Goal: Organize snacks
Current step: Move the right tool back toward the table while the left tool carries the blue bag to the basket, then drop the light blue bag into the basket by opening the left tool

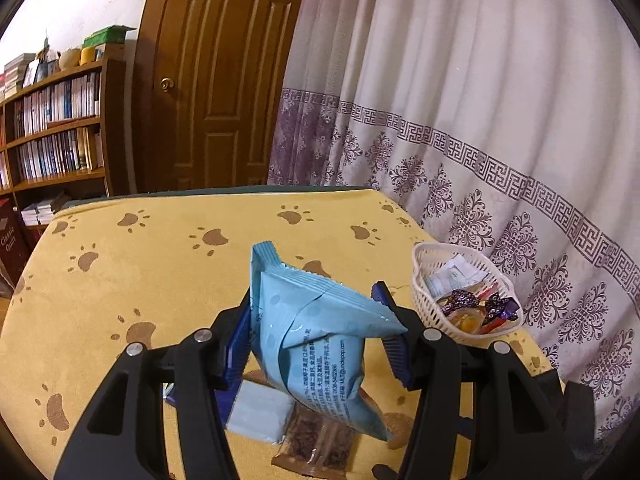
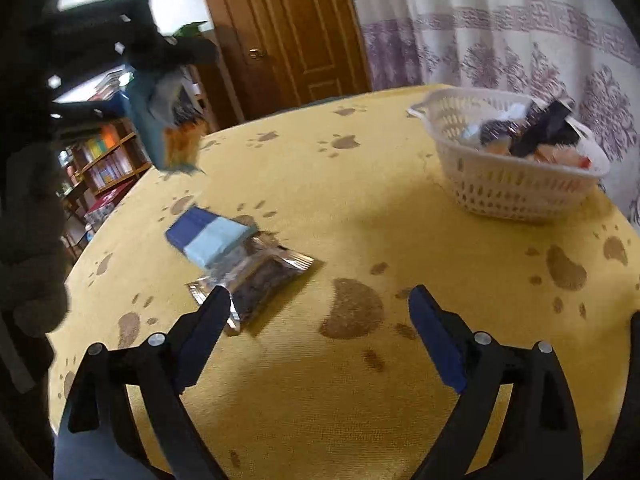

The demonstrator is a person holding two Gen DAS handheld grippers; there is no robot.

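the left gripper (image 1: 320, 320) fills the bottom of its own view, jaws pinching a light blue snack bag (image 1: 316, 332) held up above the table (image 1: 160, 264). the hold looks lopsided: the left pad bites the bag's edge while a folded corner only reaches toward the right pad, so the slick, puffy film could slip out on the way to the white basket (image 1: 424, 304), probably if swung quickly. the basket already holds several wrapped sweets and packets, so a bulky bag dropped at its rim may slide off or tip it. the right gripper (image 2: 320, 336) hovers low over the table, jaws spread and holding nothing. near it lie a blue and pale box (image 2: 208, 236) and, touching it, a silvery clear packet (image 2: 256, 280), both not yet sorted. nothing stands between the bag and the basket.
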